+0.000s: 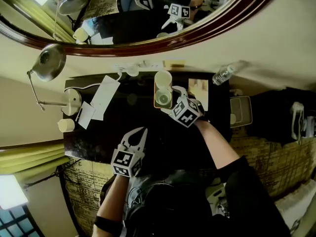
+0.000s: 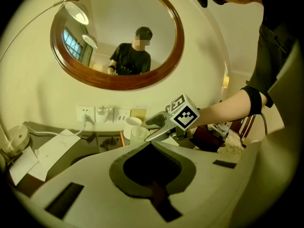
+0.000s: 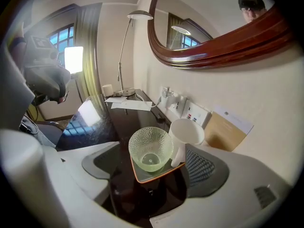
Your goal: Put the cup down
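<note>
The green glass cup [image 3: 150,148] stands upright on a small orange-rimmed tray [image 3: 138,174], just beside a white ceramic cup [image 3: 186,137], and the tray sits near the back wall on the dark bench [image 1: 123,113]. The right tongs [image 1: 172,99] are spread wide on either side of the glass cup, with the pads clear of its wall, so to my eye the cup is down and let go. Doing this well now means drawing those tongs straight back along their own line without swinging, since the far jaw lies close to the white cup and a sideways nudge could tip either vessel. The left tongs [image 1: 140,134] hang clenched on nothing, well apart over the near edge of the bench. The glass is dimpled all over, translucent and bowl-shaped, tapering to a small base. The white cup is smooth and flared. The bench top is glossy and mirrors the window light.
</note>
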Tool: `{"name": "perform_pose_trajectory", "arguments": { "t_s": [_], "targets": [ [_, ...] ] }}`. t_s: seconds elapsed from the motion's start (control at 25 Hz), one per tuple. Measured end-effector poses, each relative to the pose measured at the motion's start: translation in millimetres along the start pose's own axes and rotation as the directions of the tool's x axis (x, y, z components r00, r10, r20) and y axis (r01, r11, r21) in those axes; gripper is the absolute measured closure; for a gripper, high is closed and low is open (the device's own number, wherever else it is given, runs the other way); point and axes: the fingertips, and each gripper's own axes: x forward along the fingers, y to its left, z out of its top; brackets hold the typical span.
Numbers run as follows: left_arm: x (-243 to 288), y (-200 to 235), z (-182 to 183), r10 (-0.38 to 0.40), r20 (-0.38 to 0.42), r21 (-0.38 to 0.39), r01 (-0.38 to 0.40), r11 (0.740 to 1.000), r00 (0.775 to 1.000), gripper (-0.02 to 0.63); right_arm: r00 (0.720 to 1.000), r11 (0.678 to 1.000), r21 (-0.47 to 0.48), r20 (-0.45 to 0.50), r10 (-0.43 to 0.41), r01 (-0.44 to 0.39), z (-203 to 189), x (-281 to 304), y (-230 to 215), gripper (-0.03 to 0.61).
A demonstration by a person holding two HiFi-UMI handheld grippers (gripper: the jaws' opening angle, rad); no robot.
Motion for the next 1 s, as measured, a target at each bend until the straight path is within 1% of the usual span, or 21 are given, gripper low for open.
{"name": "perform_pose_trajectory", "arguments": {
  "t_s": [0.08,0.2,0.32,0.48,0.6,0.68,0.88,1.0],
  "targets": [
    [0,-2,1,0.012,0.003,-0.022,-0.012,1.0,1.0,0.612,1.0,1.0,-0.007,0.007,0.001,-0.001,3,4,-2,0.118],
    [0,-2,-4,0.023,0.003,-0.033,-0.023,0.999,1.0,0.612,1.0,1.0,0.001,0.005,0.024,-0.024,1,13,1,0.12],
    [-2,-1,-12,0.027,-0.002,-0.027,-0.027,0.999,1.0,0.611,0.999,0.999,0.0,0.005,0.047,-0.047,1,19,5,0.158],
    [-7,1,-16,0.049,-0.006,-0.038,-0.049,0.998,0.999,0.611,0.998,0.998,0.005,-0.007,0.064,-0.064,1,28,9,0.16],
    [-10,3,-18,0.063,-0.007,-0.041,-0.063,0.997,0.998,0.611,0.998,0.999,0.007,-0.015,0.053,-0.053,0,31,9,0.175],
    [-12,5,-19,0.071,-0.006,-0.045,-0.071,0.996,0.997,0.611,0.999,0.999,0.005,-0.015,0.039,-0.038,2,30,5,0.202],
    [-16,6,-25,0.081,-0.008,-0.062,-0.081,0.995,0.997,0.611,0.999,0.999,-0.002,-0.002,0.053,-0.053,2,32,6,0.207],
    [-18,5,-29,0.082,-0.011,-0.067,-0.083,0.994,0.997,0.611,0.999,0.999,-0.028,-0.002,0.04,-0.04,5,28,5,0.21]
  ]
}}
